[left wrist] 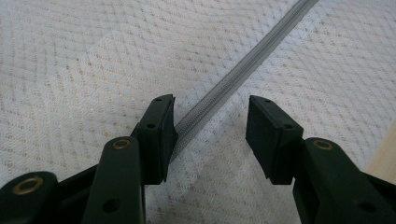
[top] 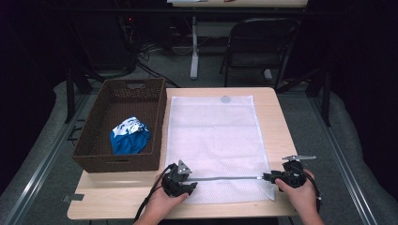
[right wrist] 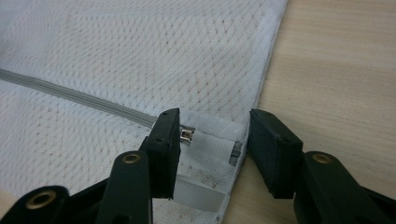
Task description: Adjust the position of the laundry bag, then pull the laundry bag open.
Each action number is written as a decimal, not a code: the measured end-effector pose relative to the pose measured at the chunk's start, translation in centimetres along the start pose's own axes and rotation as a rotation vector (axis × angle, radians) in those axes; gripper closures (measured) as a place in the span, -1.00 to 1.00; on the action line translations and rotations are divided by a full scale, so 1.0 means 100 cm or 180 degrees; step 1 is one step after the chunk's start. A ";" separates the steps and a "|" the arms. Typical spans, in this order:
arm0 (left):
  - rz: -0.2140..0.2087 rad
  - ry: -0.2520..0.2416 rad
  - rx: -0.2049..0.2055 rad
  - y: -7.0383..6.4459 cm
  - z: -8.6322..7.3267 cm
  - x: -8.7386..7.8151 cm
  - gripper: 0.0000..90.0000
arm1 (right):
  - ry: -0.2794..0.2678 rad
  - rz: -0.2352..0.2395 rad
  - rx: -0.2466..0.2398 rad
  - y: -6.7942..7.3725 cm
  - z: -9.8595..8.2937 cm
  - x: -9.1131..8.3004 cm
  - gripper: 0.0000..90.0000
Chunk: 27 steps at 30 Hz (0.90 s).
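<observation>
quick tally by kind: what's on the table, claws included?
Mesh laundry bag: 1
Wicker basket: 1
Blue and white cloth in the basket: 1
Claws: 2, left claw, right claw
Total: 5

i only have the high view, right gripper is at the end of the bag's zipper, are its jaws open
Observer: Yes, the right gripper is open, its jaws either side of the zipper pull.
Operator: and the left one
Observer: The left gripper is open too, the zipper running between its jaws.
Operator: is the zipper closed
Observer: It looks closed along the mesh bag.
</observation>
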<state>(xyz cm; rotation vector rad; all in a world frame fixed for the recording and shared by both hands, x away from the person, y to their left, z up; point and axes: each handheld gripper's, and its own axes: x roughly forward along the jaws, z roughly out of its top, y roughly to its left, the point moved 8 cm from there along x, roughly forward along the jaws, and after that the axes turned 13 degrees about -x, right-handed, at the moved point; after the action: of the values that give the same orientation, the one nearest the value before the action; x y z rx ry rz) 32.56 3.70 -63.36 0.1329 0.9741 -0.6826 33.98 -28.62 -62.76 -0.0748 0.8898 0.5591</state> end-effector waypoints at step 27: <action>-0.0015 -0.0018 -0.0006 -0.001 0.001 0.001 0.16 | -0.0269 0.0075 0.0030 0.003 0.012 -0.010 0.33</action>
<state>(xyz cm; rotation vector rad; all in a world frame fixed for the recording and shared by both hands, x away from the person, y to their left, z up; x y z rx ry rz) 32.60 3.56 -63.37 0.1268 0.9699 -0.6860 34.22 -28.45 -61.17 -0.0319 0.8120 0.5761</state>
